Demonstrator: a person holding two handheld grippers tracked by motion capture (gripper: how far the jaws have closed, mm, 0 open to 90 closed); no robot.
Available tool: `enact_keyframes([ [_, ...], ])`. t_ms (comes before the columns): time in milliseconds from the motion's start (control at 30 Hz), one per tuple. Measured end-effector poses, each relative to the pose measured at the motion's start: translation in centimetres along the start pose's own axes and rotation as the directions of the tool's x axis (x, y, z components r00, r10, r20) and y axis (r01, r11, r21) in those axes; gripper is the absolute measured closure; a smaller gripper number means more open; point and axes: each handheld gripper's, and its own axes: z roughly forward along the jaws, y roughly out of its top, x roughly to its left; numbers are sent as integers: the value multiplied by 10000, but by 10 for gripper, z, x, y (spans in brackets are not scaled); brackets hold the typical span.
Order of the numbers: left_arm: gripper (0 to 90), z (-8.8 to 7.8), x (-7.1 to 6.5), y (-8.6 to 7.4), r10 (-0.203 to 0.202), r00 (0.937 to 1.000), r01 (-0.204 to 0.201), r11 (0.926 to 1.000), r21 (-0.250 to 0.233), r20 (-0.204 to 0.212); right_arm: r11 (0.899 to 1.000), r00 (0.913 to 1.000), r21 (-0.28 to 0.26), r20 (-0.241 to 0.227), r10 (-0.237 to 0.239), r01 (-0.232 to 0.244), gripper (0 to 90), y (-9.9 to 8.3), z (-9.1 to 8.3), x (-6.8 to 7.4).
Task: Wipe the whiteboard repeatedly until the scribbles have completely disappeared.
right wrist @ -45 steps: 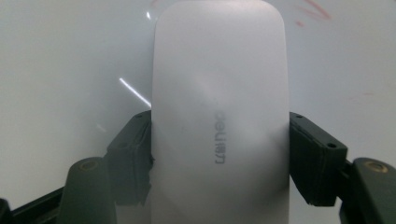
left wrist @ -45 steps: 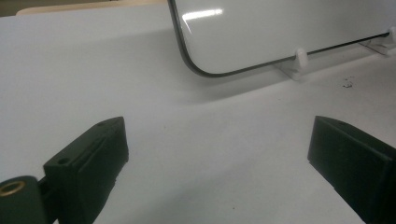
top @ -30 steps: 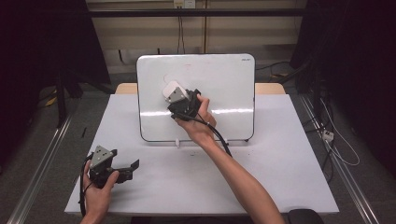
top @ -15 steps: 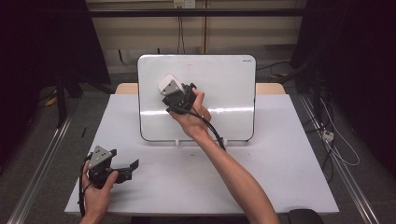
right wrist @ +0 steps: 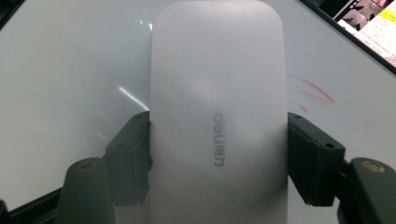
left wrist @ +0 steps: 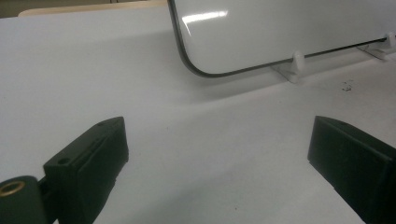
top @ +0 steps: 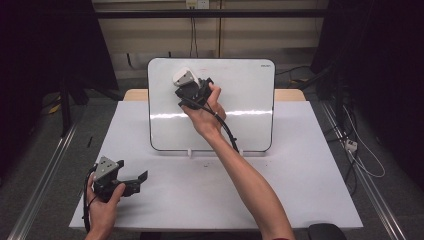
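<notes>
While one eraser (right wrist: pixel 217 116) clamped, one whiteboard (top: pixel 250 100) stands.

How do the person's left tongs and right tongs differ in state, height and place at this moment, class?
The left tongs are open and hold nothing; the right tongs are shut on a white eraser. The left tongs sit low near the table's front left corner; the right tongs are raised against the whiteboard near its top. Both are black, with a trailing cable.
</notes>
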Motion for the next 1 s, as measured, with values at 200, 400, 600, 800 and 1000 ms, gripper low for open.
enact_keyframes([
  [200,49,-1,0,-1,-12,10000,12,10000,-15,-56,9963,9959,159,326,845,-850,316,-8,-4,-28],
  [400,49,-1,-1,-1,-4,10000,5,10000,23,-98,9862,9843,277,716,1611,-1634,316,-24,-11,-62],
  [600,49,0,-1,-1,29,9999,-28,10000,57,-115,9726,9690,435,1069,2229,-2285,315,-41,-17,-94],
  [800,50,1,-1,-1,34,9999,-34,10000,37,-165,9511,9446,496,1438,2951,-3048,316,-60,-25,-122],
  [1000,50,2,-2,0,60,9998,-60,10000,51,-177,9507,9404,405,1659,2970,-3074,315,-67,-30,-125],
])
